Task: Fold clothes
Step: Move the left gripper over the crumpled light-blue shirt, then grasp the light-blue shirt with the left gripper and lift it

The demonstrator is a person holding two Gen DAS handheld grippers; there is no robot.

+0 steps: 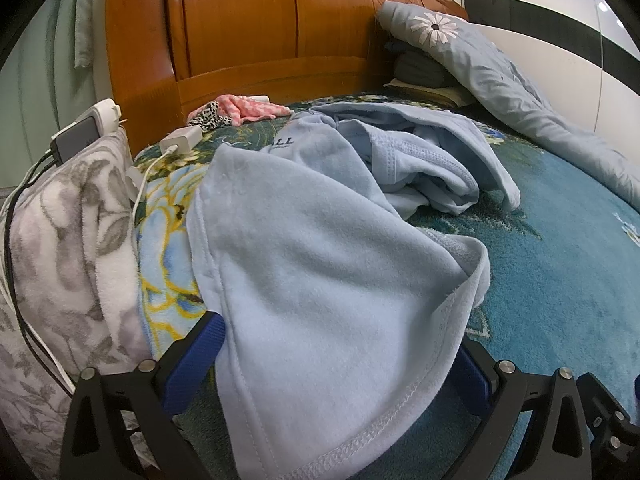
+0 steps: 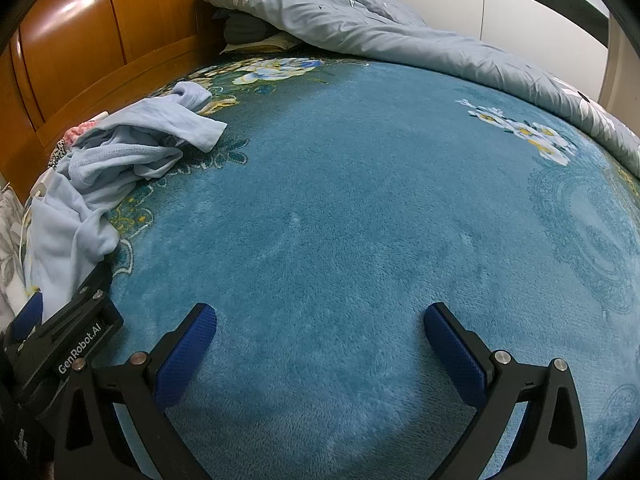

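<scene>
**Ann:** Fingers first, left side: the left gripper [image 1: 340, 364] has its blue pads spread wide with the hem of the pale blue garment [image 1: 320, 248] draped between and over them. Fabric hides the tips, so whether it pinches anything, I cannot tell

**Ben:** And over on the right, the right gripper [image 2: 320, 336] stands wide apart, holding nothing, hovering over bare teal bedspread [image 2: 360, 200]

**Ann:** The garment itself lies rumpled along the left of the bed, running up toward the wooden headboard [image 1: 240, 32], sleeves twisted into a heap

**Ben:** Risk from here, as I judge it: if the left only has that cloth resting on it, a lift lets the hem slide off. Pull hard instead and the bunched sleeves drag along in a knot

**Ann:** Left to right around it: a grey floral blanket [image 1: 68, 240] at the bed edge, a white charger [image 1: 182, 138] with its cable just beside the garment, which a careless tug could snag

**Ben:** Then a pink cloth [image 1: 252, 108] near the headboard, and far right a grey-blue quilt [image 2: 380, 28] piled along the edge. Middle of the bed is open for spreading
</scene>
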